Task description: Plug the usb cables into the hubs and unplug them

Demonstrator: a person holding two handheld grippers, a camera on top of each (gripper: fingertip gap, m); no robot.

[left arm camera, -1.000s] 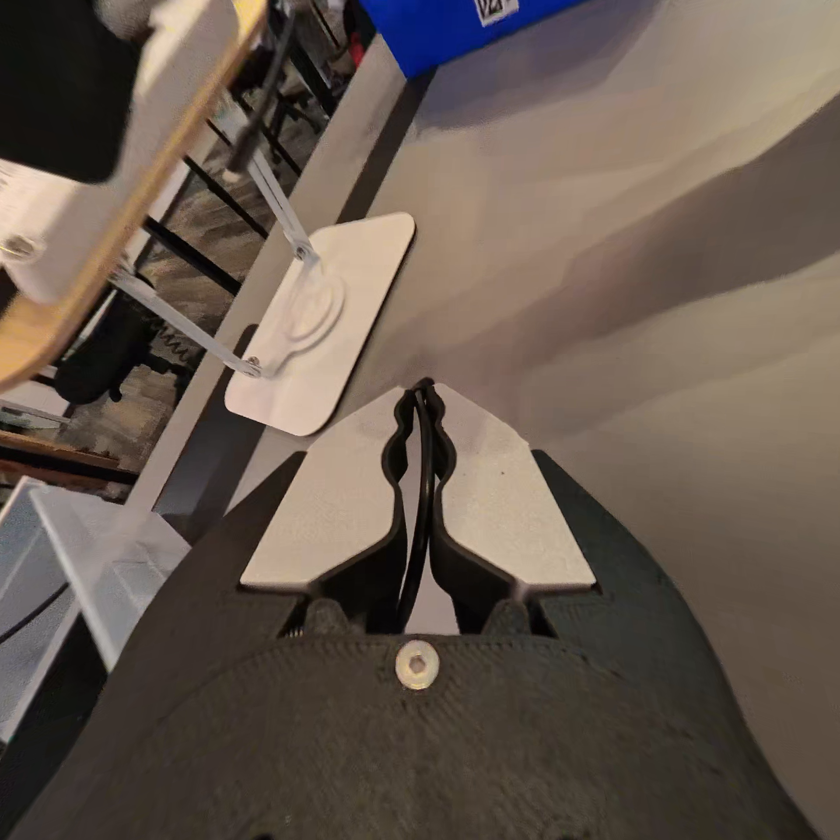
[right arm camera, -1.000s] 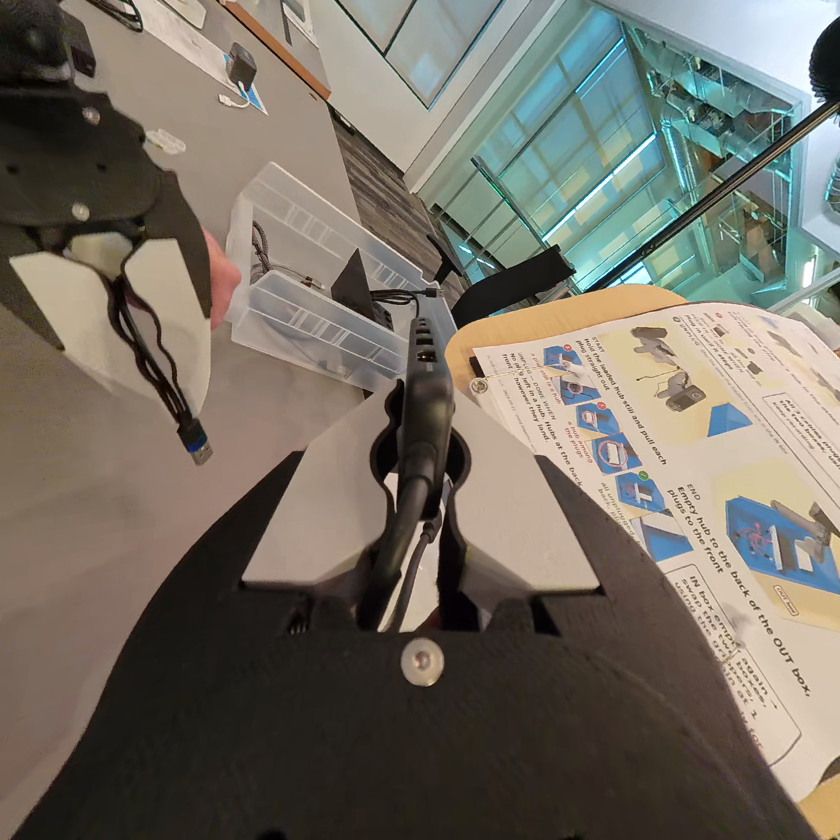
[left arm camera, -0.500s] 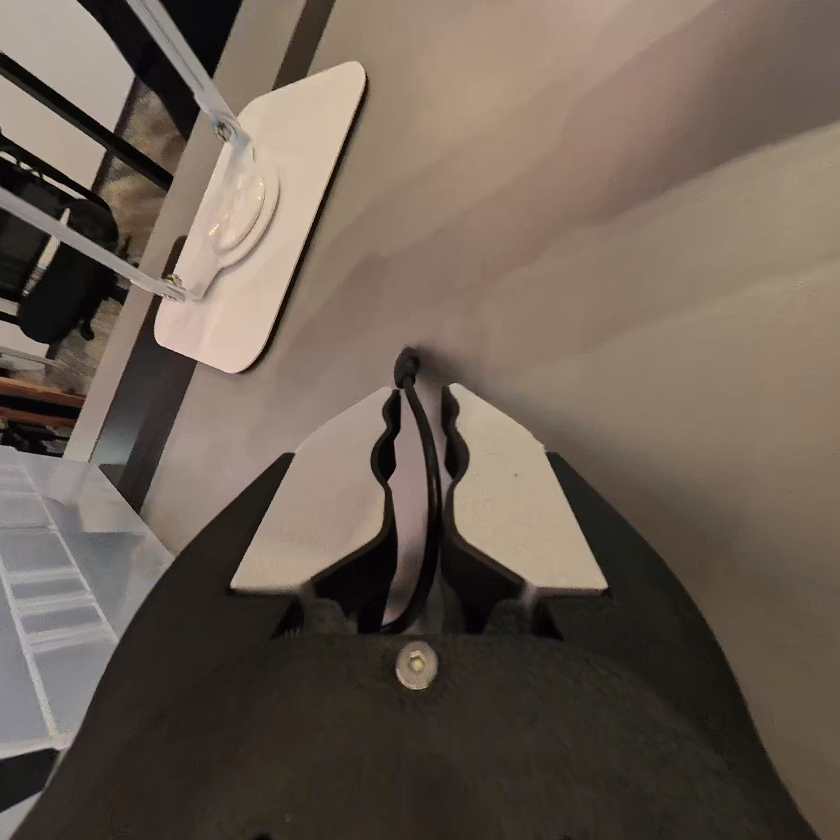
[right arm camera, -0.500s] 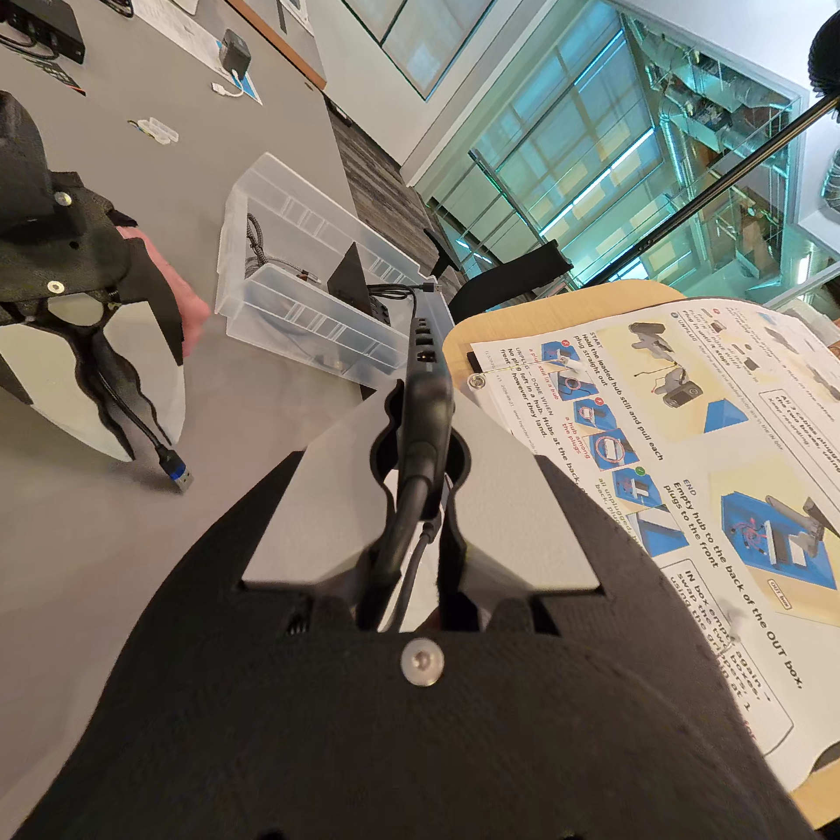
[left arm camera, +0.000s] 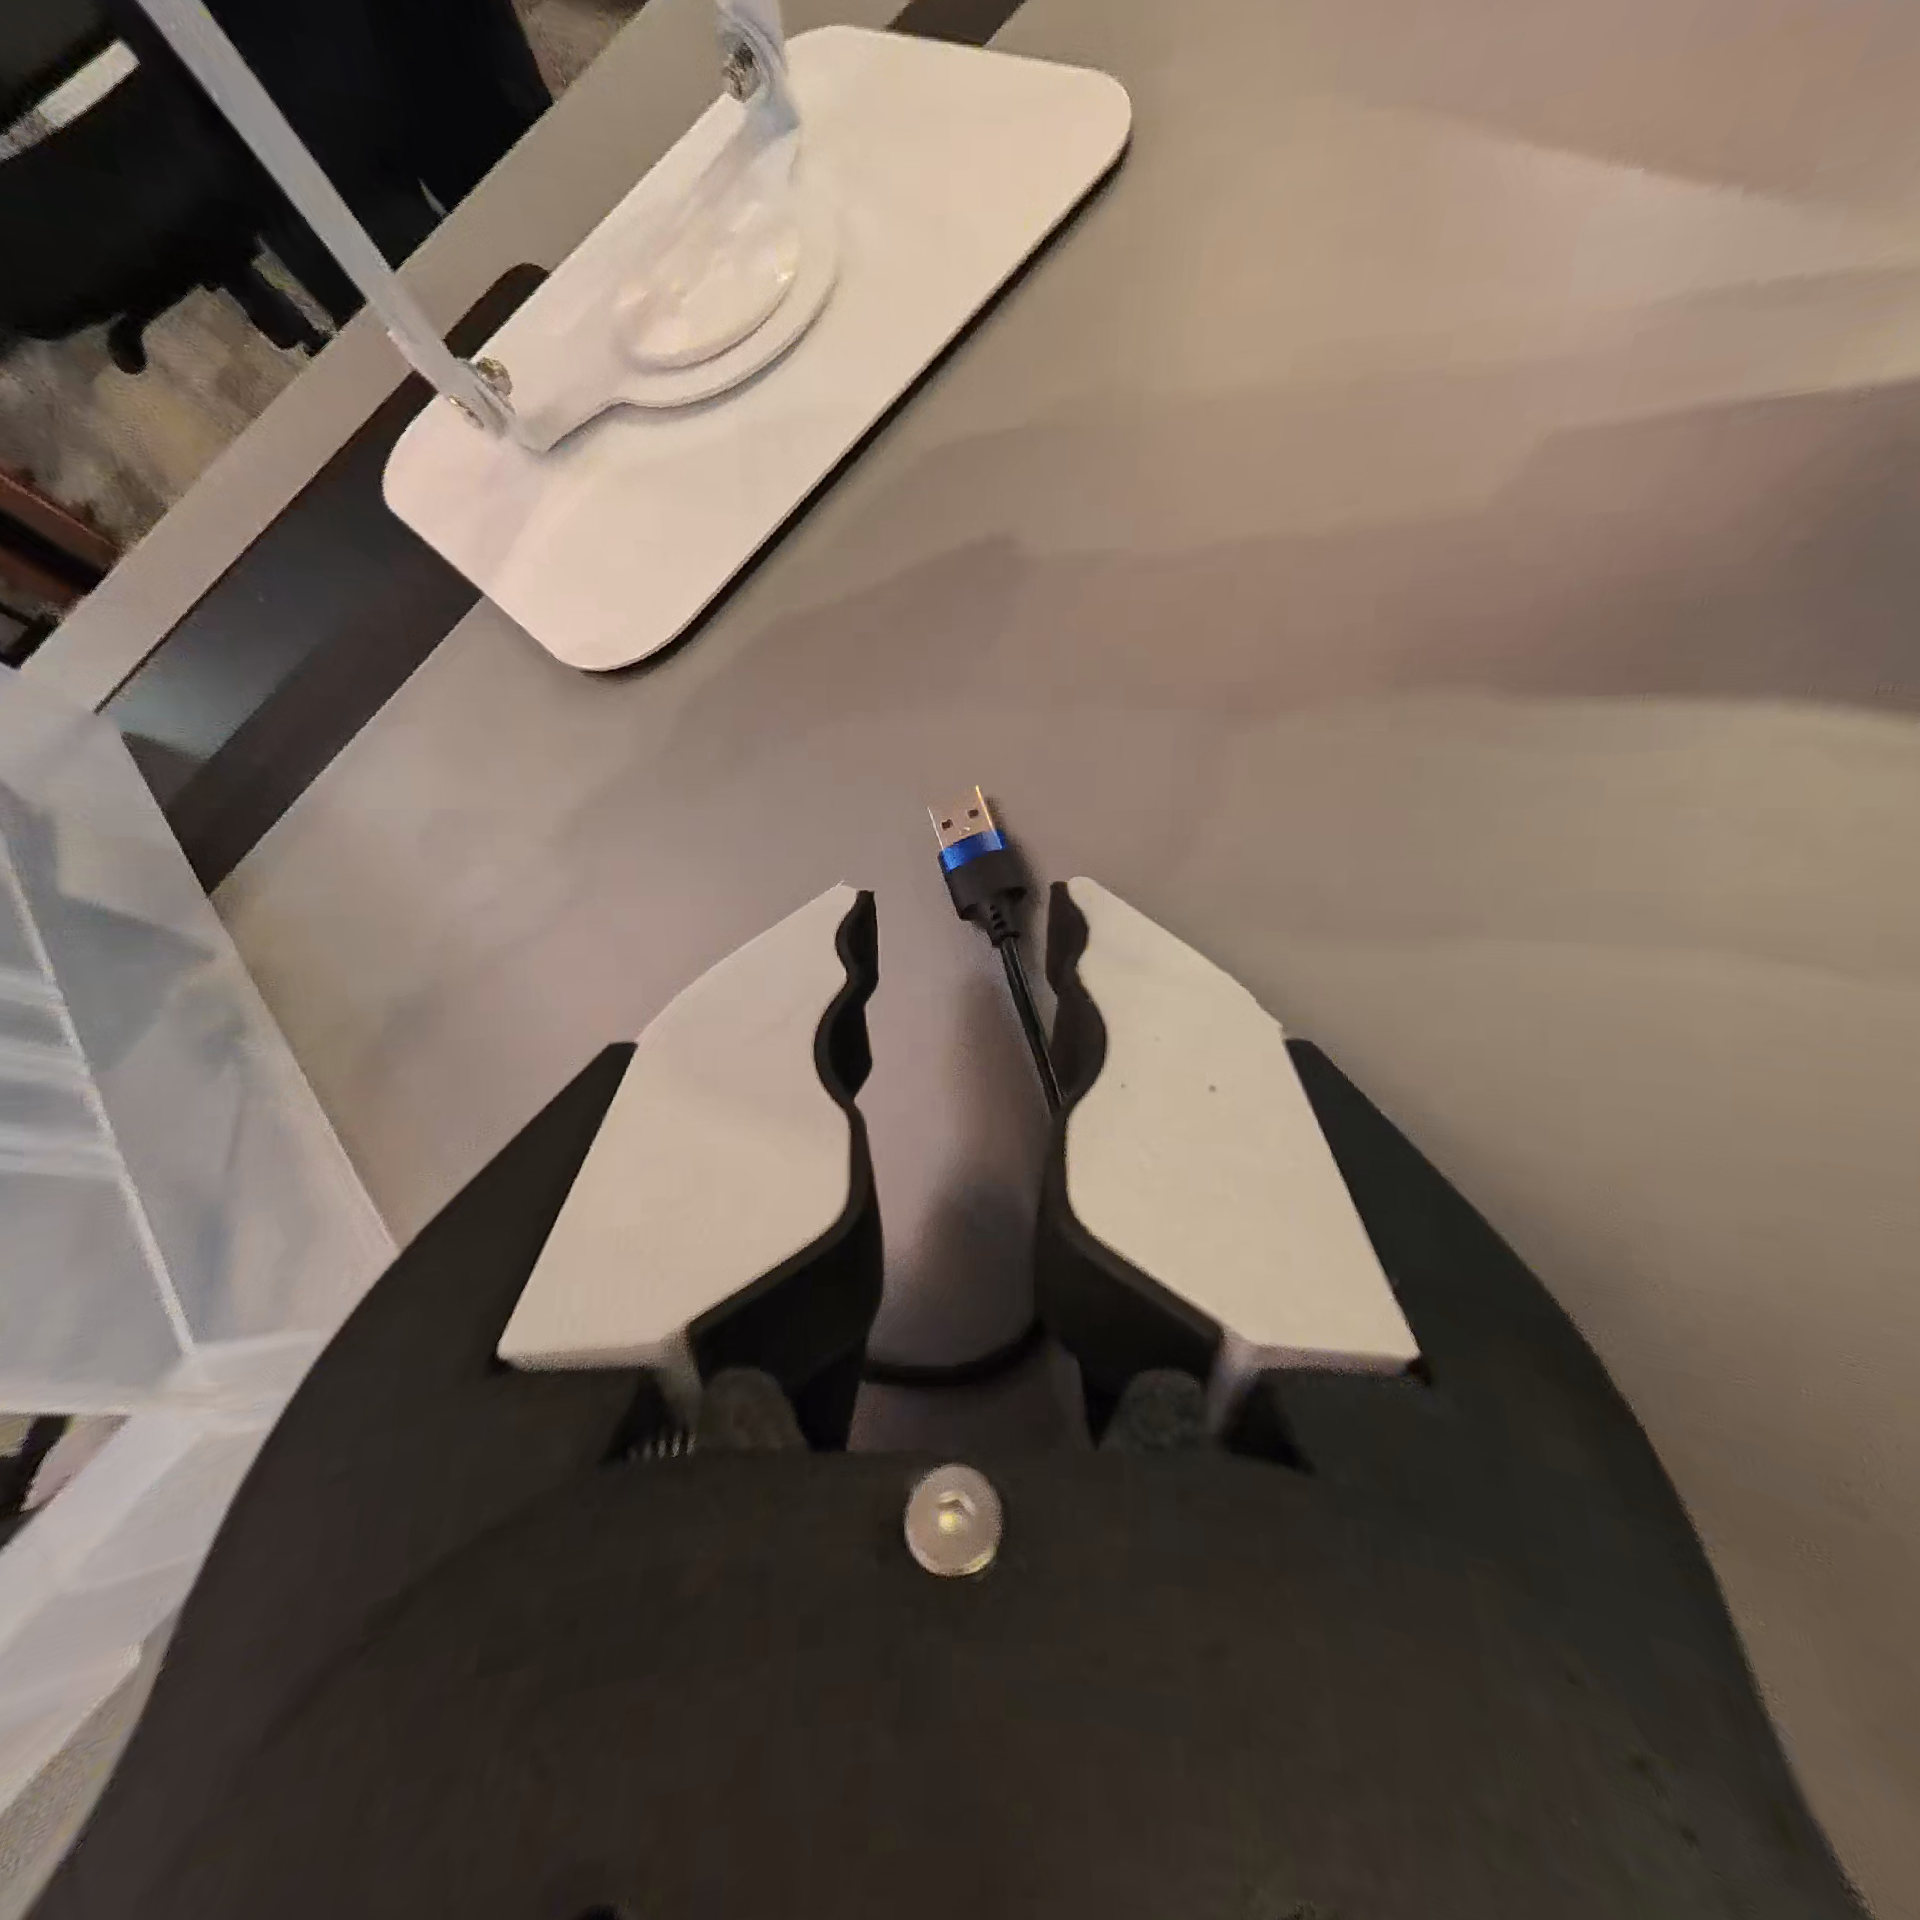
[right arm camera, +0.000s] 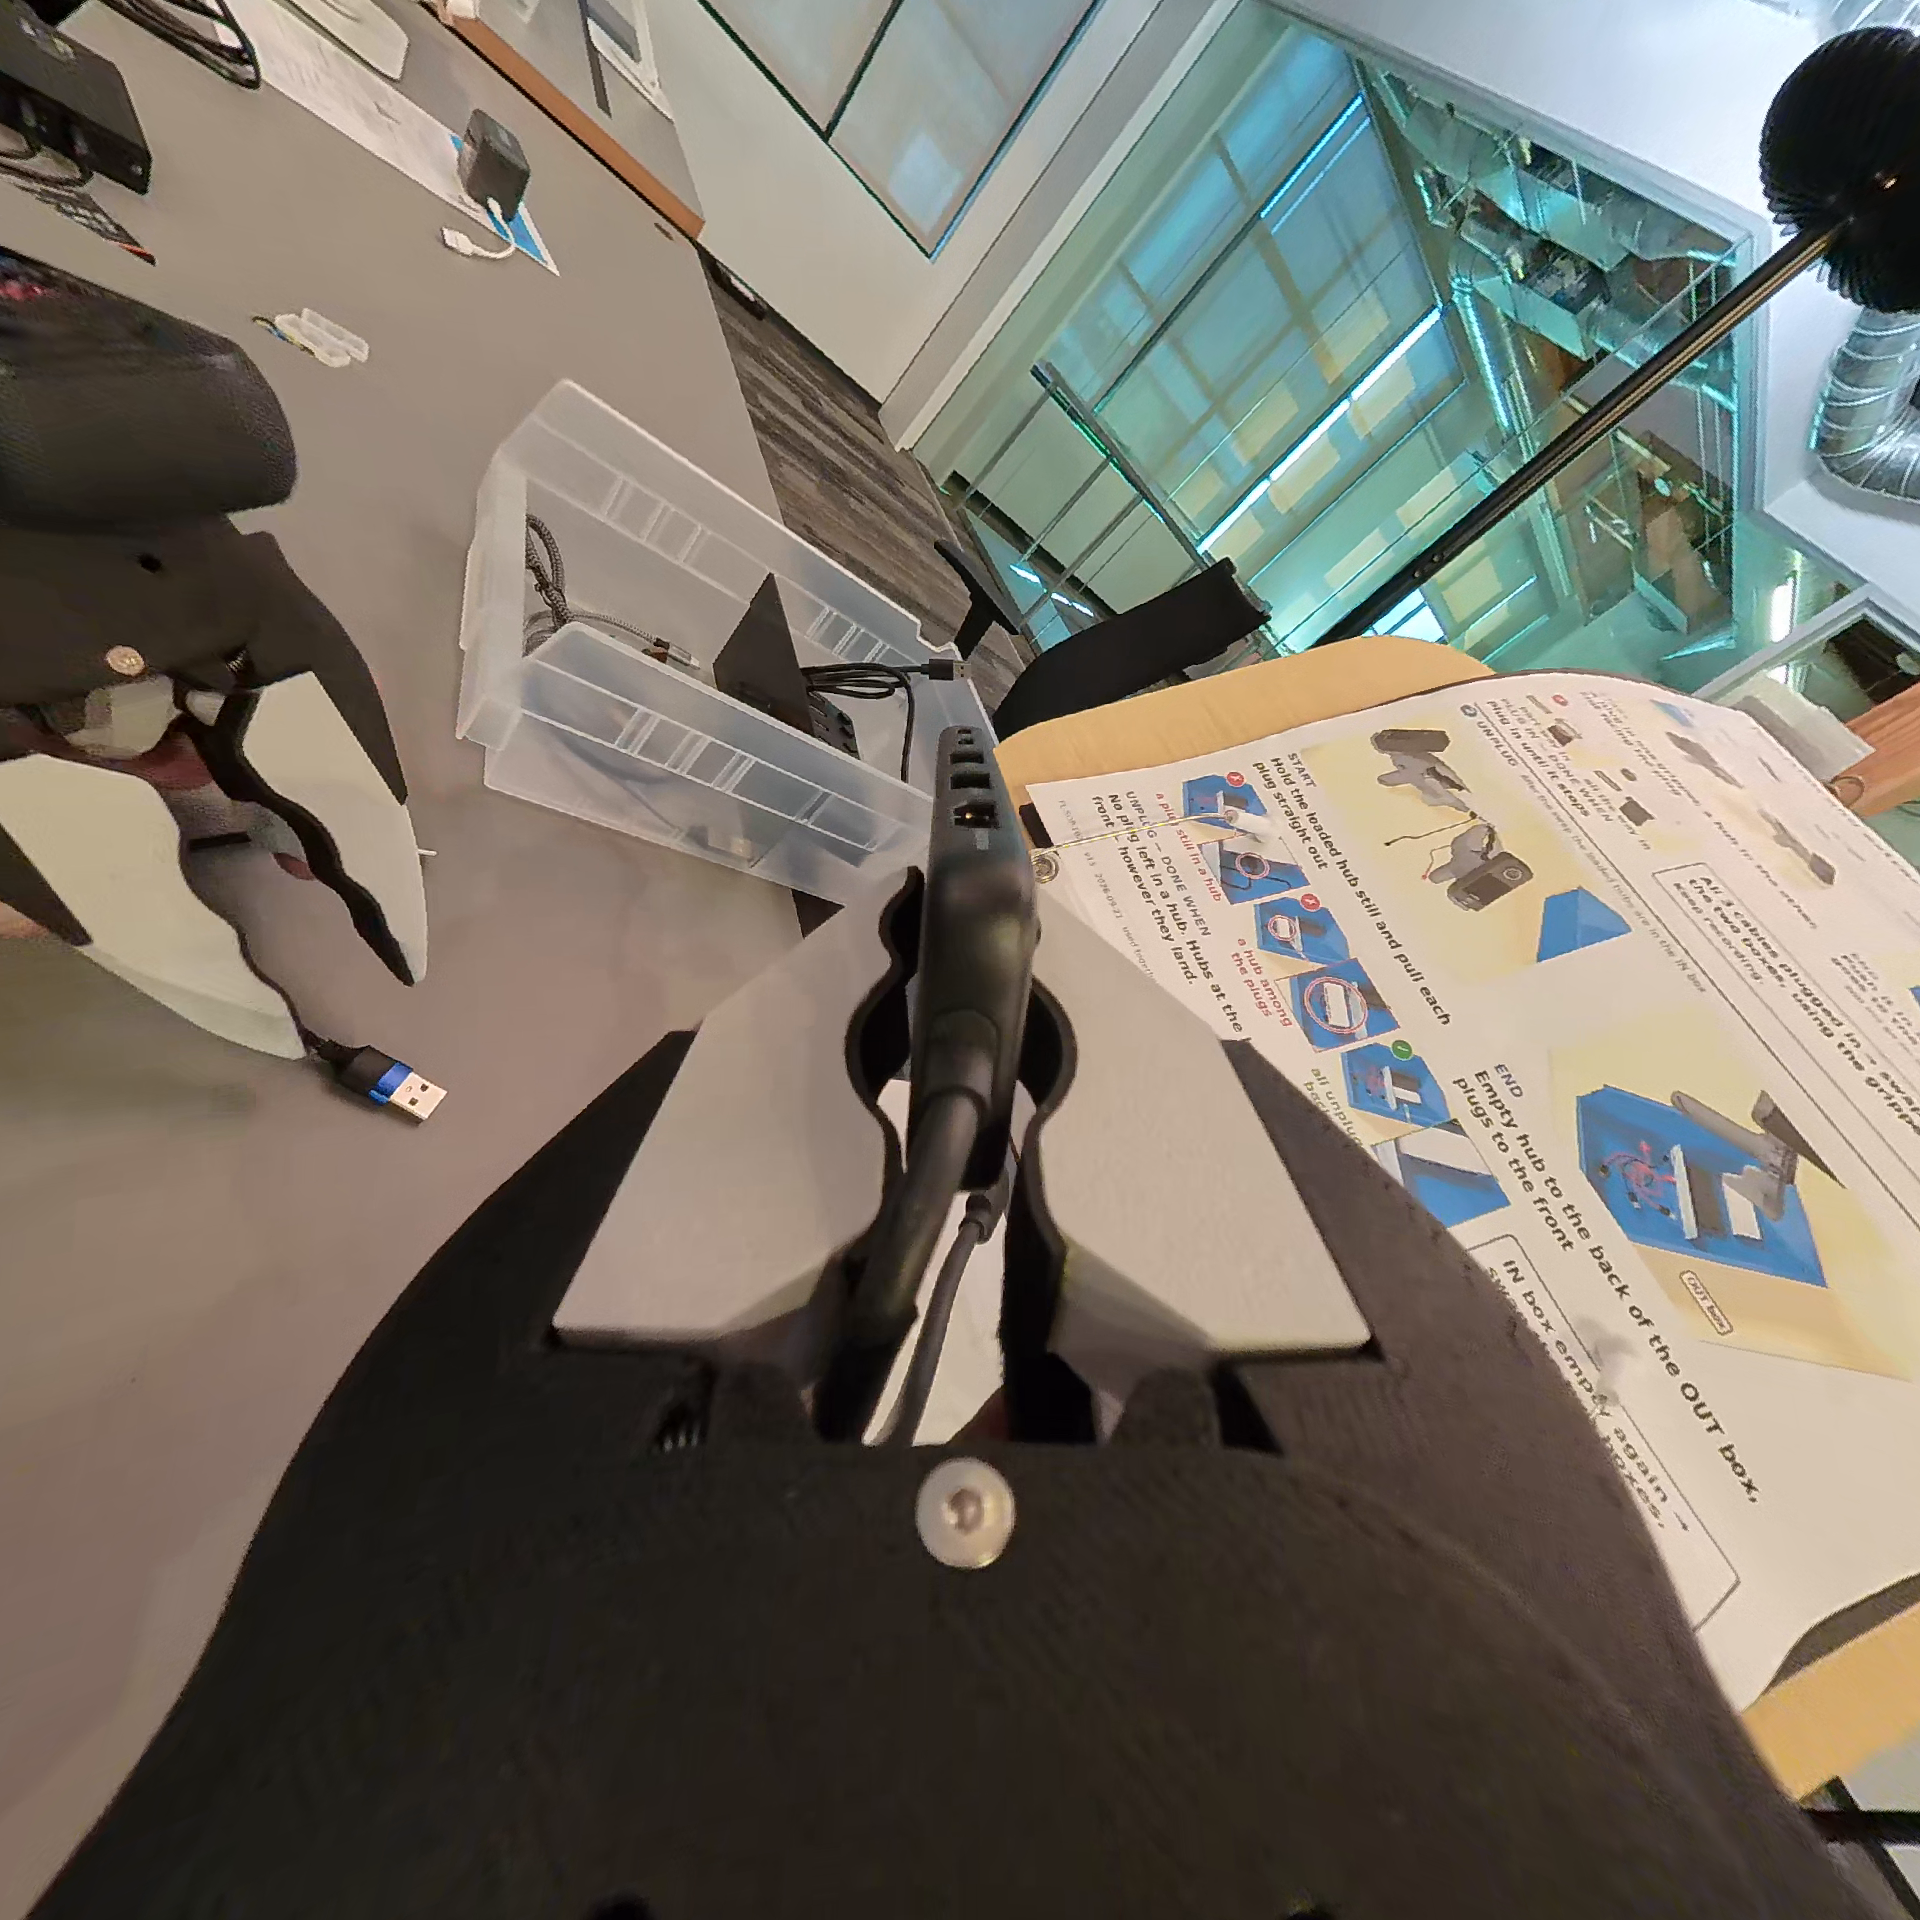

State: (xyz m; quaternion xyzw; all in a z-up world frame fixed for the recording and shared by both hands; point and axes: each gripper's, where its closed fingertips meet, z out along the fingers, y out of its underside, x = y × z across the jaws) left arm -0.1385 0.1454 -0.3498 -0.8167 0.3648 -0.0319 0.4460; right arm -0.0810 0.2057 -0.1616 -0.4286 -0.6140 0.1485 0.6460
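Observation:
A black USB cable with a blue-ringed plug [left arm camera: 974, 844] lies on the grey table [left arm camera: 1455, 935]. My left gripper [left arm camera: 964, 891] is open just behind the plug. The cord runs back along the inner side of the right finger and is not clamped. In the right wrist view the same plug [right arm camera: 400, 1086] lies under the open left gripper [right arm camera: 348, 1008]. My right gripper [right arm camera: 971, 904] is shut on a black USB hub [right arm camera: 966, 810]. It holds the hub above the table with the ports pointing away. The hub's own cord trails back between the jaws.
Clear plastic bins [right arm camera: 634, 717] holding cables and hubs stand beyond the plug; one bin's wall [left arm camera: 104, 1091] is at my left. A white stand base [left arm camera: 748, 416] sits ahead near the table edge. An instruction sheet on a wooden board [right arm camera: 1507, 1039] is on the right. The gap from one gripper's tips to the other's is roughly 20 centimeters.
My left gripper came down to the table, opened and let go of the cable; the plug now lies flat on the table. The right gripper still holds the hub the same way.

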